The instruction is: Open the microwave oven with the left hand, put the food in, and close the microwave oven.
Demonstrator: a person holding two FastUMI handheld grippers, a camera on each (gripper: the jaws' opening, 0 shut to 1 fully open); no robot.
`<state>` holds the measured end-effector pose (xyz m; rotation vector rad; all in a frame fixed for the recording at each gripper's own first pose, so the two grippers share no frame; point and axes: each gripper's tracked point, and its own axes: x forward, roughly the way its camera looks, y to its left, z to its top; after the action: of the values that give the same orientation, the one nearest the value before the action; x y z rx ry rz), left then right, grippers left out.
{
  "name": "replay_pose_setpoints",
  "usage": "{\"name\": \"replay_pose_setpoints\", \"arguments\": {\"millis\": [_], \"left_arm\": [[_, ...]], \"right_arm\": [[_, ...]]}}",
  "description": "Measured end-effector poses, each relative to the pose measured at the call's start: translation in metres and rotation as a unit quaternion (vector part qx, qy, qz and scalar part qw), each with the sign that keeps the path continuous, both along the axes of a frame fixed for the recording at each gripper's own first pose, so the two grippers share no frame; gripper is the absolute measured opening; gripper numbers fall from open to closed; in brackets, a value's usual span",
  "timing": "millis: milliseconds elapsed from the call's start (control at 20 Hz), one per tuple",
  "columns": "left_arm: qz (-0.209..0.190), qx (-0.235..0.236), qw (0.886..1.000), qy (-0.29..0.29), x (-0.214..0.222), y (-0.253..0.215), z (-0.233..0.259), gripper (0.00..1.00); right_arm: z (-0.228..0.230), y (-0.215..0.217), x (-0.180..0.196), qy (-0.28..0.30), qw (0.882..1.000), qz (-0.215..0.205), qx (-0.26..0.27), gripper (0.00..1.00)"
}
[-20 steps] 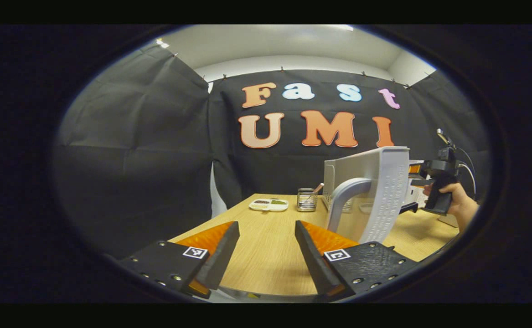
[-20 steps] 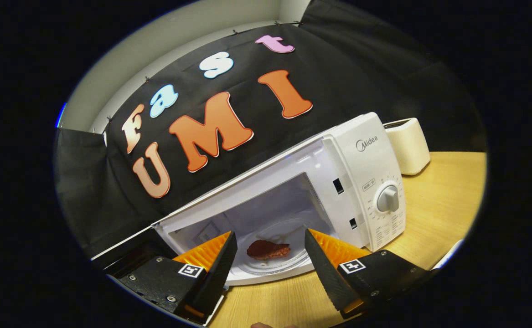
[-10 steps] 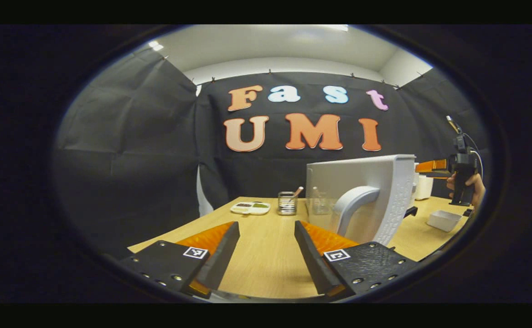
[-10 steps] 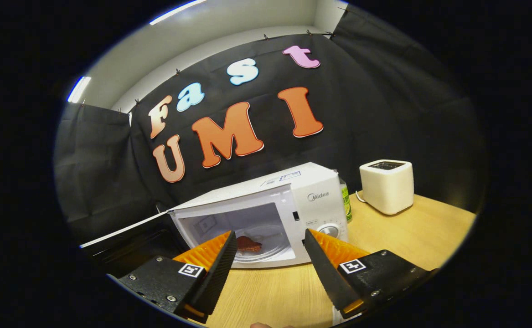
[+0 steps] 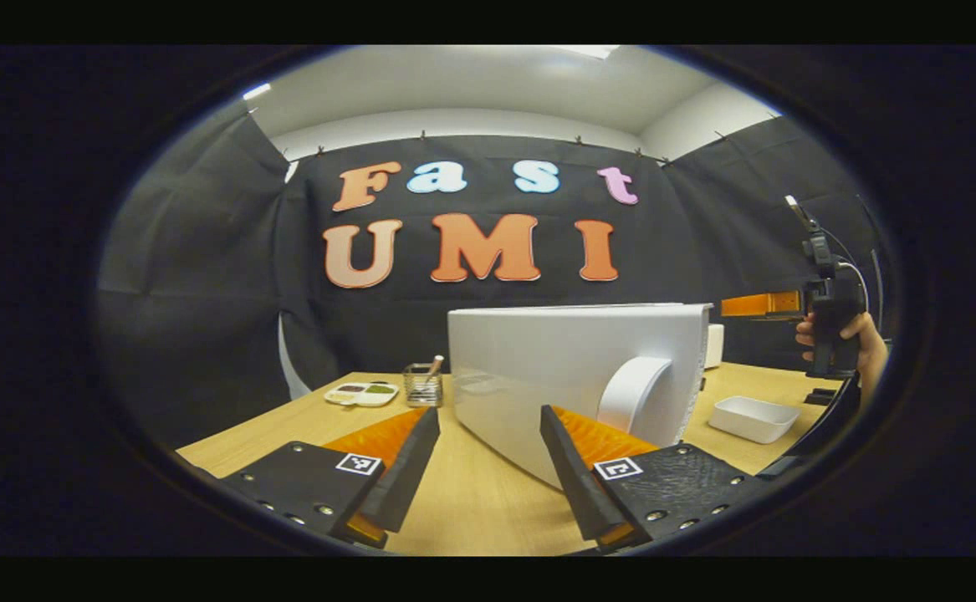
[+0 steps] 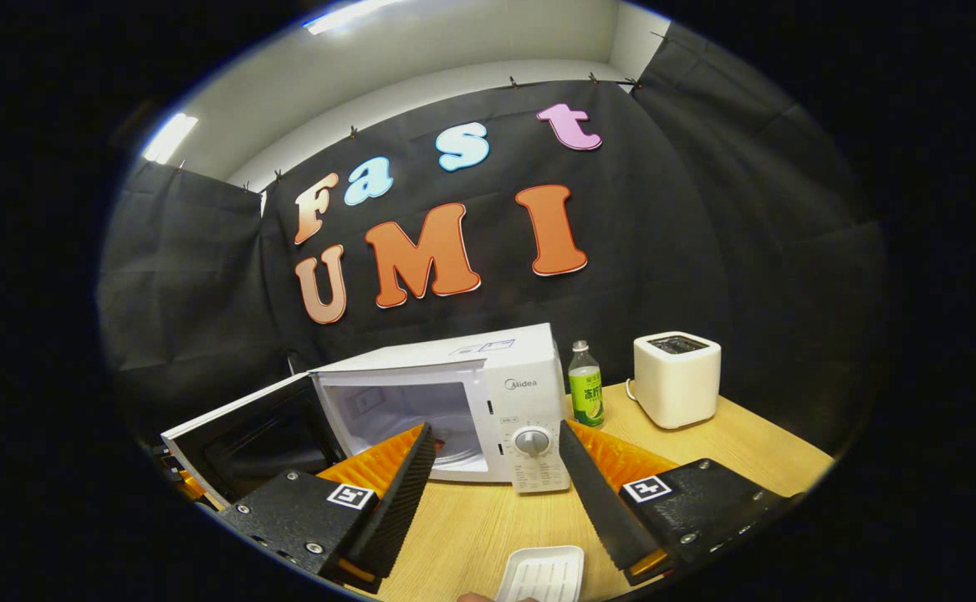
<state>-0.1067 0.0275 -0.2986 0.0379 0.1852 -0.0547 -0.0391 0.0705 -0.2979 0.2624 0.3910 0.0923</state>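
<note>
My left tongs [image 5: 483, 468] are released, fingers spread wide, nothing between them, low over the worktop [image 5: 471, 502]. Just ahead of them, toward their right finger, the microwave door [image 5: 571, 368] stands swung out, its white outer face toward me, long axis level across the view; its curved handle [image 5: 634, 393] runs upright near the door's right end. Further right, past that finger, a white dish [image 5: 753, 416] lies on the worktop. Ahead-left of the left tongs, well apart: a small tray [image 5: 361, 393] and a wire holder [image 5: 423, 386].

My right tongs [image 6: 496, 477] are also released and empty, held up off the worktop. Straight ahead of them sits the microwave oven [image 6: 488, 393], cavity mouth facing me, body long axis left-right, door hanging open to the left of the left finger. The food inside is barely visible behind that finger, can't tell its lie. "Midea" is readable on the control panel above the dial [image 6: 533, 440]. Right of the oven: a green-labelled bottle [image 6: 585, 395], label not legible, then a white toaster [image 6: 677, 379]. The dish sits just below, between the fingers.

The oven door is not yet closed.
</note>
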Motion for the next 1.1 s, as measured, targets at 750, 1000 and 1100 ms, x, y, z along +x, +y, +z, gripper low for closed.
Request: {"name": "replay_pose_setpoints", "arguments": {"millis": [750, 1000, 1100], "left_arm": [[-0.121, -0.016, 0.992, 0.031, 0.083, -0.167, -0.036, 0.36], [-0.113, -0.039, 0.991, 0.058, 0.125, -0.19, -0.063, 0.15], [-0.107, -0.052, 0.991, 0.059, 0.139, -0.194, -0.069, 0.08]], "right_arm": [[0.002, -0.074, -0.013, -0.01, 0.999, -0.021, -0.036, 0.92], [-0.004, -0.083, -0.015, -0.005, 0.999, -0.026, -0.045, 0.93], [-0.005, -0.084, -0.016, -0.005, 0.998, -0.023, -0.052, 0.93]]}}
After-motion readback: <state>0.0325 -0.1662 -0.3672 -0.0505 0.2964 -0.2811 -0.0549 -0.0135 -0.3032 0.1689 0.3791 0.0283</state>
